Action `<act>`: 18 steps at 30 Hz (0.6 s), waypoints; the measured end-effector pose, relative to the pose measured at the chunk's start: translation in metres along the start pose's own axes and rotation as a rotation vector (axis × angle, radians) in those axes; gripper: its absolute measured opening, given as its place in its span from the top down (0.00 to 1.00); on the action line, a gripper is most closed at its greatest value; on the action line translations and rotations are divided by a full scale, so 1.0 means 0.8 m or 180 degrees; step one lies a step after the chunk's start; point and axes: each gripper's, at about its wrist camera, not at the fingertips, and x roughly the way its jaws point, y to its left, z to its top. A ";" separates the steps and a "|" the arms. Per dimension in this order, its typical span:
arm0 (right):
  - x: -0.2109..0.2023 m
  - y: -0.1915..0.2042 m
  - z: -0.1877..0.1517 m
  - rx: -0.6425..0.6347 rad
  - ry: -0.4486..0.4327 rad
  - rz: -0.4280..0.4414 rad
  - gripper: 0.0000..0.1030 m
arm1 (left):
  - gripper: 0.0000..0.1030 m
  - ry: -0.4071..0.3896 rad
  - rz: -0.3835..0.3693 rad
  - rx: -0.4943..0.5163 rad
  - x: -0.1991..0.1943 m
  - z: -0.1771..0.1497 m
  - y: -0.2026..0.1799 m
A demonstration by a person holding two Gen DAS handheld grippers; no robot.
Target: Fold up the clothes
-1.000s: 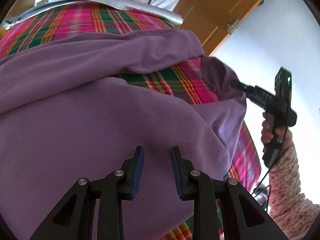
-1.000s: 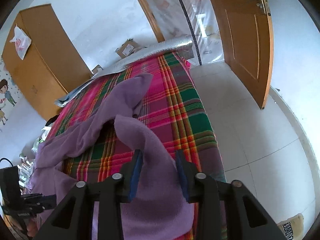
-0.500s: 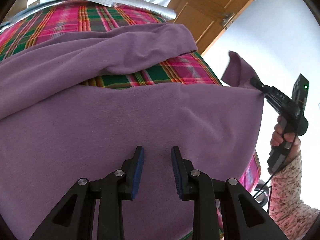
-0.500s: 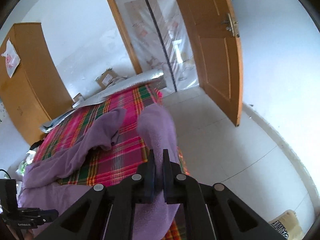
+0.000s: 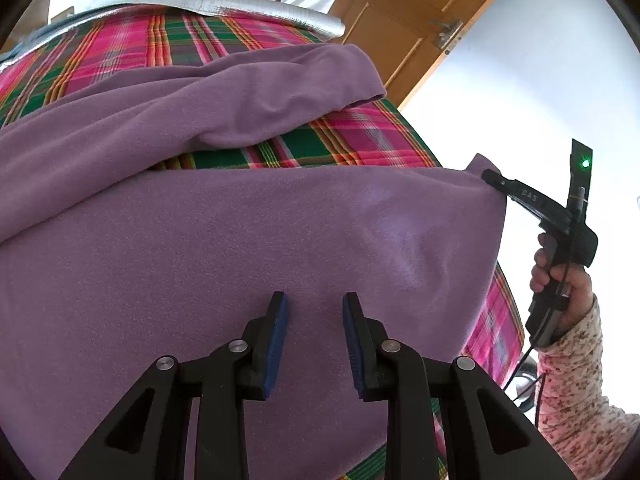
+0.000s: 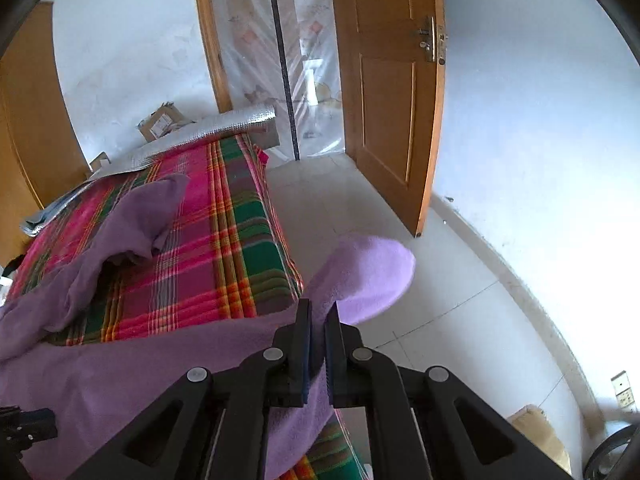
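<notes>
One purple fleece garment (image 5: 248, 248) lies across the near half of the plaid bed cover (image 6: 224, 248), its right corner drawn past the bed's right edge over open tiled floor (image 6: 400, 240). The right gripper (image 6: 316, 316), level and pointing outward, is clamped on that corner. The left gripper (image 5: 314, 312) hovers over the fleece with jaws spread, holding nothing.

Only one marking can be read — pale letters, seemingly "UAS", on the black side of the right hand-held gripper (image 5: 493, 179), seen from the left wrist camera. A cardboard box (image 6: 162, 121) by the far wall carries a white label, and a tan sack (image 6: 538, 434) on the floor too — both too small to read.
</notes>
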 end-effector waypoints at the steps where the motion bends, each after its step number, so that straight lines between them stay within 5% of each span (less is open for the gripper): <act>1: 0.002 0.001 0.002 -0.0015 0.0015 0.0000 0.94 | 0.73 -0.0003 -0.0005 -0.0005 -0.001 0.000 0.001; 7: 0.011 -0.026 0.006 0.0360 0.0032 0.0556 0.74 | 0.72 -0.0009 -0.0022 -0.0026 0.000 0.001 0.003; 12: 0.013 -0.053 0.002 0.0621 0.0063 0.0734 0.74 | 0.72 -0.0019 -0.0018 -0.0036 0.000 0.000 0.002; 18: 0.018 -0.112 -0.027 0.1396 0.0226 0.0925 0.74 | 0.72 -0.0026 -0.0005 -0.0024 -0.001 -0.001 0.000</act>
